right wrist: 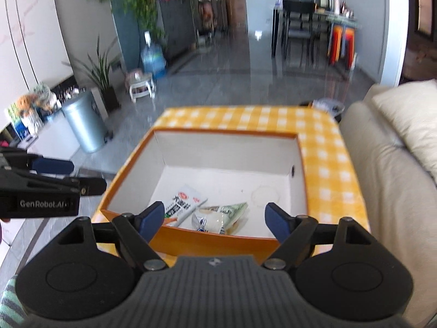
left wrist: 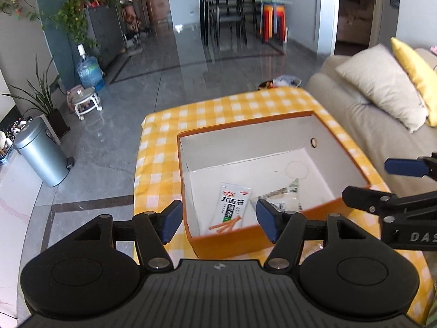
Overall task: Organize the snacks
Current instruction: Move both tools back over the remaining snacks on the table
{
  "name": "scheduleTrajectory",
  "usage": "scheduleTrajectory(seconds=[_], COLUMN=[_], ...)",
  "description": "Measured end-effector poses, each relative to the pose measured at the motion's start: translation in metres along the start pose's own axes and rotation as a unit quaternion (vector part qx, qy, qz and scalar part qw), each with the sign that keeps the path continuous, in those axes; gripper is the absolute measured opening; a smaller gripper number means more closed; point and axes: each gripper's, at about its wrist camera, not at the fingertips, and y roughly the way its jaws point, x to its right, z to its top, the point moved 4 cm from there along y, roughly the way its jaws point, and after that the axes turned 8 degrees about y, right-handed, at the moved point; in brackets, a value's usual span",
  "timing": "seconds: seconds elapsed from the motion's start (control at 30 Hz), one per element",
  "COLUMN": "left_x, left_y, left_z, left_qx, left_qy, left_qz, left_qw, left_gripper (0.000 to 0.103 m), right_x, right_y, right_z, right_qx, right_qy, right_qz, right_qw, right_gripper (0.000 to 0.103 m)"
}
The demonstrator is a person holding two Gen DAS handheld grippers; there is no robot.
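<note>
Both tongs hover with jaws spread wide, gripping nothing. Left gripper (left wrist: 218, 220) hangs over the near left corner of an orange box (left wrist: 338, 136) with a white inside, which sits on a yellow checked tablecloth (left wrist: 207, 109). Just ahead, between its blue pads (left wrist: 172, 220), a white snack stick packet (left wrist: 232, 205) lies flat on the box floor. Right of that lies a clear green-printed snack bag (right wrist: 221, 214), just beyond the right gripper (right wrist: 214, 220).
</note>
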Motion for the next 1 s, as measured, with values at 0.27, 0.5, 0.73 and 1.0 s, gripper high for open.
scheduleTrajectory(seconds=[0.27,0.5,0.73,1.0], left_x=[0.016,0.035,0.063,0.081], left_y=[-0.024,-0.010,0.005,0.021], left_z=[-0.047,-0.094,-0.129,-0.160], left_qx=[0.009,-0.042,-0.107,-0.178], left_qy=[-0.040,-0.072,-0.062,-0.080], left_qz=[-0.016,-0.045,-0.071,-0.075], left_qw=[0.9990,0.9955,0.9898,0.9778], left_gripper=[0.074,0.074,0.074,0.074], right_x=[0.001,0.018,0.043,0.051], right_y=[-0.059,-0.081,-0.063,-0.038], right_z=[-0.040,-0.100,-0.153,-0.185], right_qx=[0.051,0.052,-0.043,-0.093], right_qy=[-0.020,-0.040,-0.004,-0.010], right_qz=[-0.011,-0.061,-0.083,-0.104], right_qw=[0.998,0.996,0.996,0.990], right_gripper=[0.085,0.086,0.086,0.086])
